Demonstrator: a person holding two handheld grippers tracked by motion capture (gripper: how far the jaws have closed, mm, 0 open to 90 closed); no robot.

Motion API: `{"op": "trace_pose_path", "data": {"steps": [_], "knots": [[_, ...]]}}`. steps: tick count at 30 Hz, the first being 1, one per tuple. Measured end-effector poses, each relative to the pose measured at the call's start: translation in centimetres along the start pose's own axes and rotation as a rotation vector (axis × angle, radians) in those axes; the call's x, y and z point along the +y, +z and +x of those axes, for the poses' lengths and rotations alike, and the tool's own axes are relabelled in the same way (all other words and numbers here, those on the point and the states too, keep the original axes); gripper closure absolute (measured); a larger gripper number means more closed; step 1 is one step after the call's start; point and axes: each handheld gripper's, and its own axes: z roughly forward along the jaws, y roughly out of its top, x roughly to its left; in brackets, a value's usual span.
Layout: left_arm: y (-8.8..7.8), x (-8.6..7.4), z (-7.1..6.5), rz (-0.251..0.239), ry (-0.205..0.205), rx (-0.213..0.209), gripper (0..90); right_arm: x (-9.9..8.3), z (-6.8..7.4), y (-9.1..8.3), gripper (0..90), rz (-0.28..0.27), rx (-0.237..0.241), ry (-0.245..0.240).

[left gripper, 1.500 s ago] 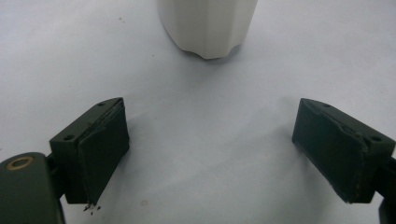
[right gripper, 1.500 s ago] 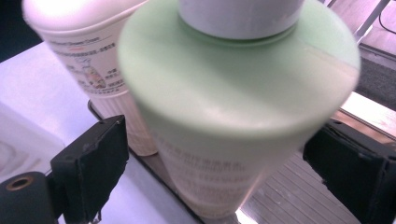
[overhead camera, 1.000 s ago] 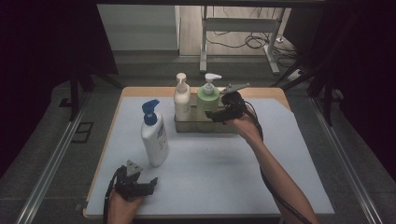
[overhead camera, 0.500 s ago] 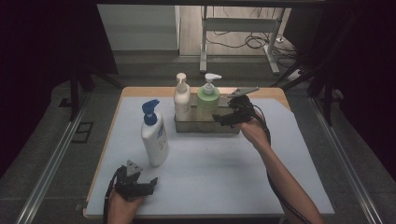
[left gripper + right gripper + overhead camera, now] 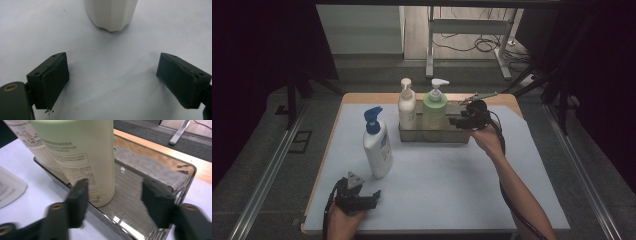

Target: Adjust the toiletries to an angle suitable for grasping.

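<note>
green bottle [image 5: 434,107] upright in tray [image 5: 434,136]

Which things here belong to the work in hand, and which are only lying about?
In the work:
- green bottle, standing in the tray
- tray
- right gripper, at the tray's right end; its jaws have just been closing, nothing gripped

Lying about:
- cream bottle in the tray
- blue-pump bottle on the table
- left gripper, open, idle

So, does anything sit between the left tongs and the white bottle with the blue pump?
Nothing visible does. In the left gripper view the left tongs stand open and aim at the base of the blue-pump bottle, with bare white table surface in the gap between them.
</note>
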Motion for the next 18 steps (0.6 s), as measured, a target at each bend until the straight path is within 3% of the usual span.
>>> {"op": "trace_pose_path", "data": {"steps": [5,12,18], "knots": [[0.0,0.0,0.0,0.001,0.0,0.001,10.5,-0.2,-0.3,1.5,61.8,0.041,-0.037,0.006],[0.0,0.0,0.0,0.001,0.0,0.001,10.5,-0.1,-0.5,3.2,83.6,0.046,-0.053,0.011],[0.0,0.0,0.0,0.0,0.0,0.001,10.5,0.3,-0.4,4.6,89.2,0.069,-0.06,0.038]]}}
